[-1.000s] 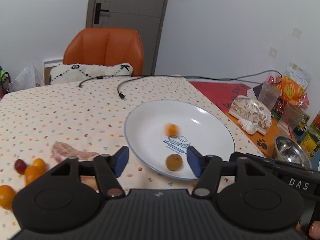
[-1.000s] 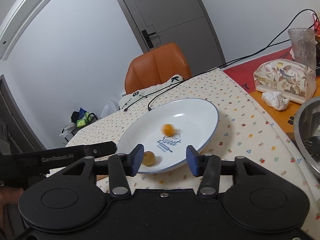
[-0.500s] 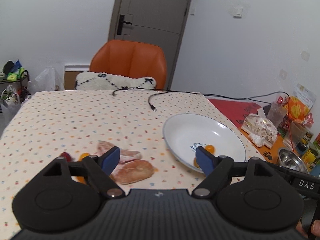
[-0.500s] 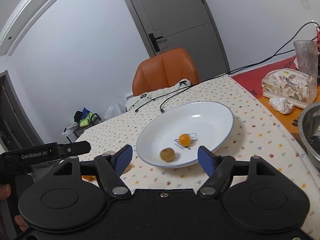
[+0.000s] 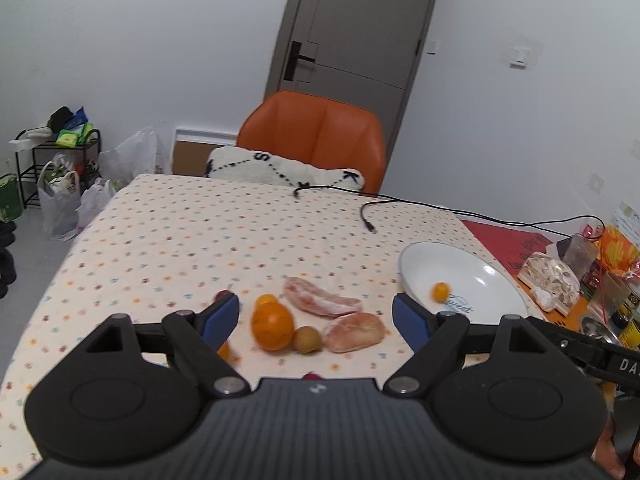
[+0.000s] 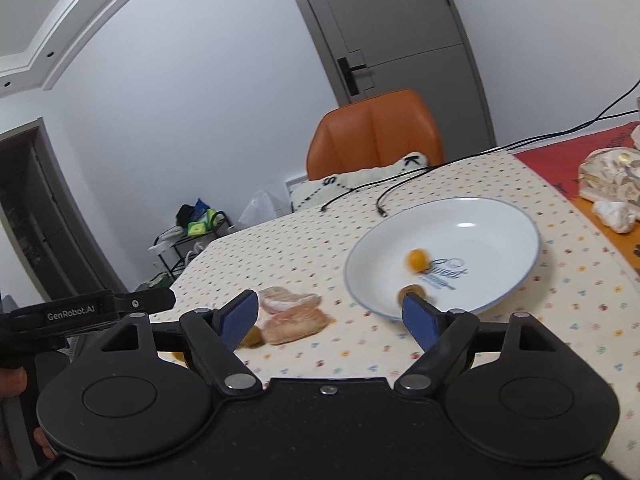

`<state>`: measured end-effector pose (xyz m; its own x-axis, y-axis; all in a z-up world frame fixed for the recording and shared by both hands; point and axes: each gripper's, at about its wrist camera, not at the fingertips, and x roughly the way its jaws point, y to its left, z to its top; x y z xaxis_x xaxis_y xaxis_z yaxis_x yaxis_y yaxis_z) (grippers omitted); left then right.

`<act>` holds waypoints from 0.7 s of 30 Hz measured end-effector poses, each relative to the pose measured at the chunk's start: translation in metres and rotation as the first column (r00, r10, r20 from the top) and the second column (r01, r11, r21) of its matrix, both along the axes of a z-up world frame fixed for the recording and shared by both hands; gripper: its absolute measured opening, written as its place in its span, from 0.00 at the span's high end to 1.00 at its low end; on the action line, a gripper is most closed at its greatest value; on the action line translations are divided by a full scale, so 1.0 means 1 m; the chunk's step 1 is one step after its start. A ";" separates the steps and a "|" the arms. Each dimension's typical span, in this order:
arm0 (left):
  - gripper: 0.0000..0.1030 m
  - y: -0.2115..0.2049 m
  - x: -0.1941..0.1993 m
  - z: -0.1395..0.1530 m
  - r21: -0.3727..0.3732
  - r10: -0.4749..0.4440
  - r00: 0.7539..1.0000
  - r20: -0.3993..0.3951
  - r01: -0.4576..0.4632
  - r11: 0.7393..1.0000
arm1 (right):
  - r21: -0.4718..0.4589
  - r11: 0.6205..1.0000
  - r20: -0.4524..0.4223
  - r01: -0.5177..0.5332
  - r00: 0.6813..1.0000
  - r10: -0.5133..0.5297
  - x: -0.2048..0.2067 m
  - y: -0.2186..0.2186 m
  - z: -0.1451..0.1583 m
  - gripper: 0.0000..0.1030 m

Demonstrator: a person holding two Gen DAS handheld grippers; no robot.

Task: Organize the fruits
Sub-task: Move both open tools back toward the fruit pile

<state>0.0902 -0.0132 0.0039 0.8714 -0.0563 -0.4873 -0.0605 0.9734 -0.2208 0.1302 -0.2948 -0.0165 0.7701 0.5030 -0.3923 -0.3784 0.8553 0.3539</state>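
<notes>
Left wrist view: left tongs (image 5: 316,316) apart, empty; large orange (image 5: 272,323) directly ahead between fingers; plate (image 5: 496,280) toward bench's right edge.

Soft, even indoor light fills both views, casting only faint shadows. A glare spot sits on the white plate (image 6: 496,236). The small orange fruit (image 6: 416,260) on it is smeared (motion blur). Fisheye bending curves the door (image 6: 400,28) and darkens the corners.
</notes>
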 end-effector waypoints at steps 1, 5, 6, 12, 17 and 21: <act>0.20 0.003 -0.001 -0.001 0.000 0.005 1.000 -0.001 -0.005 1.000 | -0.001 1.000 -0.002 -0.005 1.000 0.005 -0.001 0.003 0.000 0.23; 0.20 0.014 -0.005 -0.004 -0.001 0.024 1.000 -0.005 -0.024 1.000 | -0.004 1.000 -0.012 -0.020 1.000 0.020 0.000 0.012 -0.001 0.23; 0.20 0.016 -0.005 -0.005 -0.003 0.031 1.000 -0.005 -0.031 1.000 | -0.004 1.000 -0.015 -0.025 1.000 0.024 0.000 0.014 -0.002 0.23; 0.20 0.031 -0.006 -0.015 -0.015 0.064 0.998 -0.019 -0.065 0.998 | -0.019 0.998 -0.035 -0.062 0.998 0.061 0.001 0.031 -0.007 0.23; 0.20 0.041 -0.004 -0.027 -0.017 0.091 0.995 -0.040 -0.092 0.996 | -0.037 0.994 -0.055 -0.107 0.993 0.105 0.004 0.048 -0.014 0.23; 0.20 0.049 0.000 -0.035 -0.019 0.103 0.993 -0.054 -0.104 0.994 | -0.055 0.988 -0.069 -0.142 0.988 0.138 0.006 0.063 -0.020 0.23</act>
